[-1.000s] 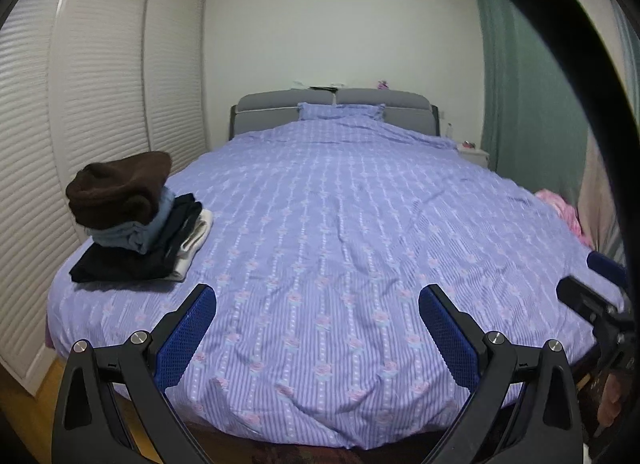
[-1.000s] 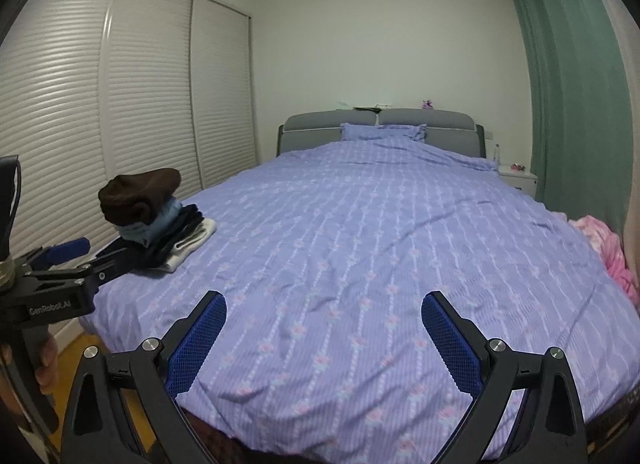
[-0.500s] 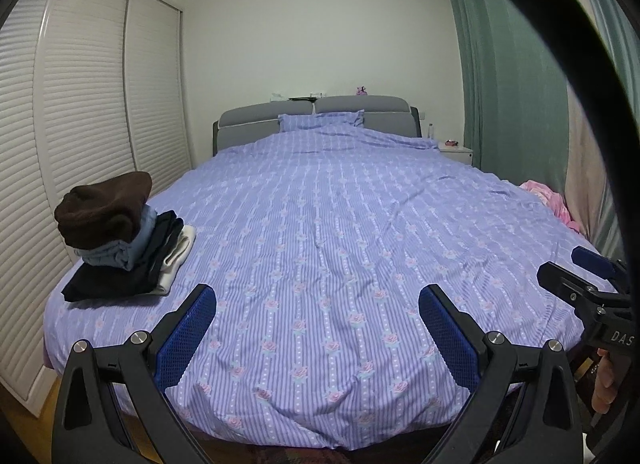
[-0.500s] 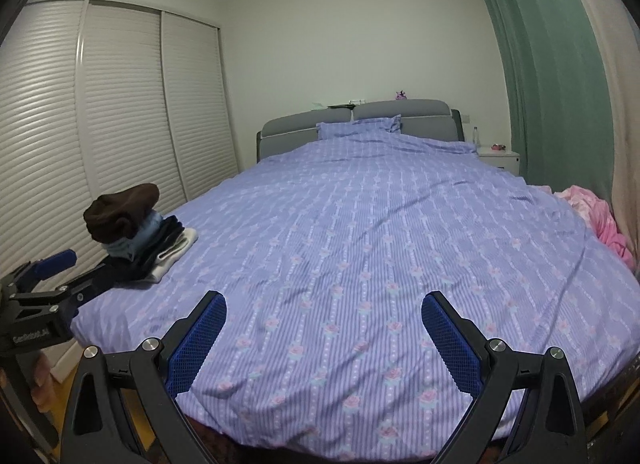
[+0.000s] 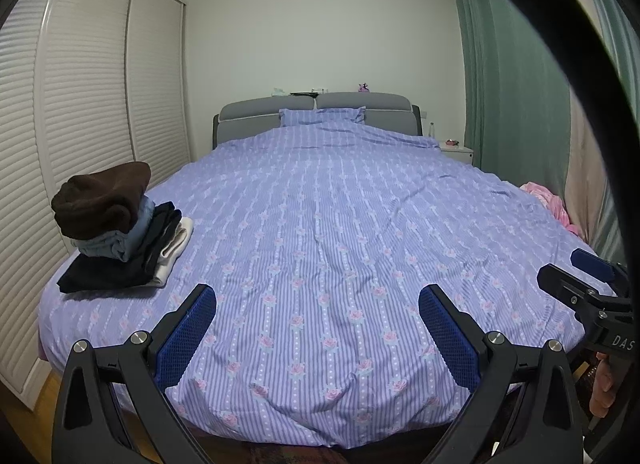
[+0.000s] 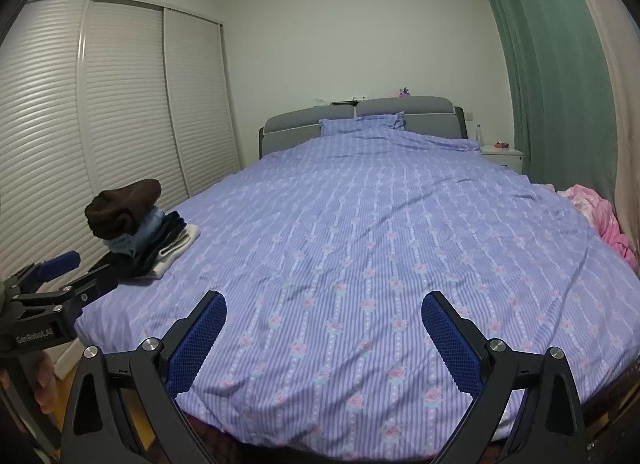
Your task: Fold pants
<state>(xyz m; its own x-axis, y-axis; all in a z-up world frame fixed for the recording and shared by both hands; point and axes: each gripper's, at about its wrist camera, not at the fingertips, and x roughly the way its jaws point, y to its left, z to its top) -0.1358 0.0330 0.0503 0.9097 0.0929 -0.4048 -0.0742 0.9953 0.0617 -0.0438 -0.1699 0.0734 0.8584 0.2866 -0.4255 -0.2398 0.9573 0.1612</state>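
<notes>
Both views have drawn back and levelled; my left claw [image 5: 318, 322] and right claw [image 6: 324, 326] hang open, empty. Folded pants stack [image 5: 120, 224] sits far-left ahead; pink garment [image 6: 600, 220] far-right, likely next.

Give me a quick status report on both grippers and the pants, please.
Left gripper open, empty. Right gripper open, empty. Folded clothes stack at bed's left edge; no loose pants visible. Nothing between grippers and the stack.

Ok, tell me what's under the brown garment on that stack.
Under the brown garment lies a light blue piece, then dark clothes, with a white piece at the bottom edge, all on the bed. The layers' inner parts are covered.
</notes>
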